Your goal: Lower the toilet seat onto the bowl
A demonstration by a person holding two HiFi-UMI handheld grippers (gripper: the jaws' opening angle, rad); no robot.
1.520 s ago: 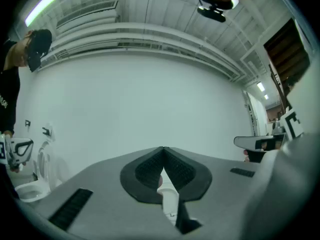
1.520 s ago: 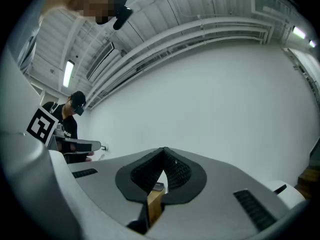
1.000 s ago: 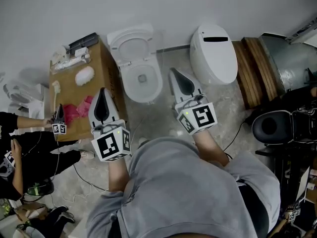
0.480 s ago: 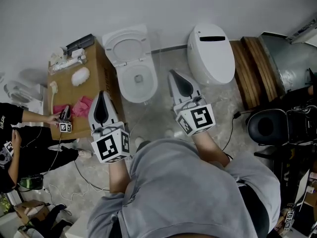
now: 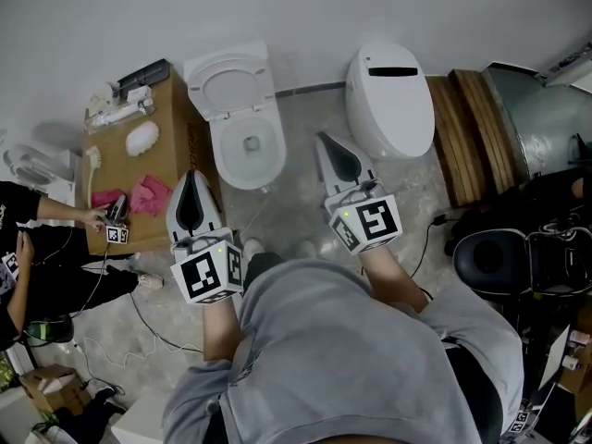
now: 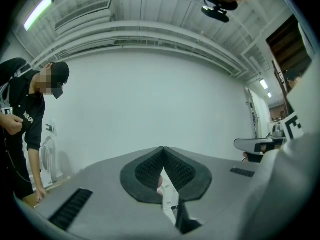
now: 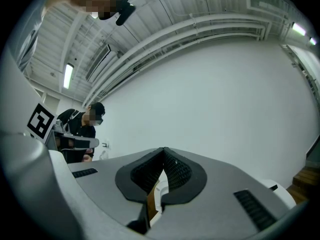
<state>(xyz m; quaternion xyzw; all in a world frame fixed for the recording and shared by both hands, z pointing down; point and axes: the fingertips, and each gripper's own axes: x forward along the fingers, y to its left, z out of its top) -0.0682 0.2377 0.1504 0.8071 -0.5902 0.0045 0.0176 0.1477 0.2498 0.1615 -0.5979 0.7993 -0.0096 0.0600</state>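
Note:
A white toilet stands against the wall with its seat point(image 5: 228, 85) raised upright above the open bowl point(image 5: 248, 152). My left gripper point(image 5: 191, 174) hovers in front of the bowl's left side, shut and empty. My right gripper point(image 5: 323, 137) hangs right of the bowl, also shut with nothing in it. Neither touches the toilet. In the left gripper view the gripper point(image 6: 162, 149) points up at the bare wall, jaws meeting at the tip. The right gripper view shows the same for the right gripper point(image 7: 164, 148).
A second toilet point(image 5: 389, 98) with its lid down stands to the right. A cardboard box point(image 5: 171, 160) left of the bowl carries a pink cloth point(image 5: 148, 195) and brushes. A person point(image 5: 32, 248) crouches at the far left. Wooden planks point(image 5: 467, 128), a black chair point(image 5: 499, 259), floor cables.
The head view has shifted, so the toilets and box sit further left and higher. Both grippers keep their place and stay shut. The person at the left has moved a hand on the box.

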